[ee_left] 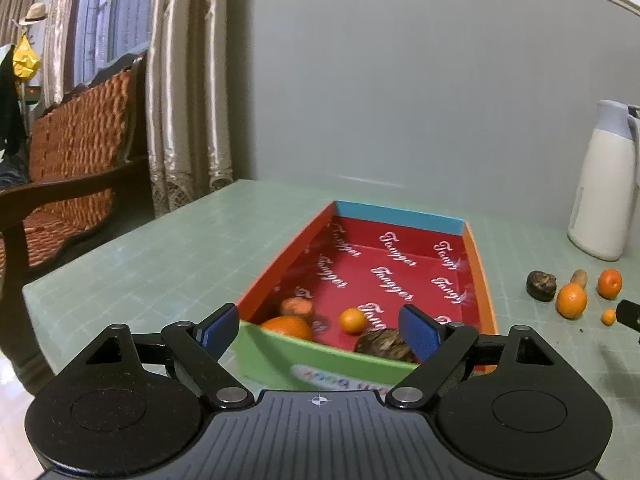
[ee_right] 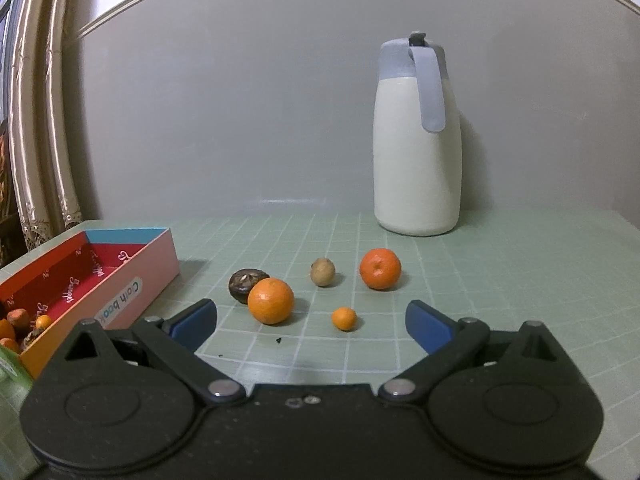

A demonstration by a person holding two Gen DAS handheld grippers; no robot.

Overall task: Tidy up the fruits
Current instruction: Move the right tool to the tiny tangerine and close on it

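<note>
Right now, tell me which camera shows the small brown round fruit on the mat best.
The right wrist view. There the brown fruit sits whole and unobstructed between the dark fruit and the far orange. In the left wrist view, only its top shows near the right edge, partly hidden behind an orange.

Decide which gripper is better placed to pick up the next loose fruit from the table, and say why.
The right gripper: it is open and faces the loose fruits, with the small orange just ahead. The left gripper is open over the box, away from them.
</note>
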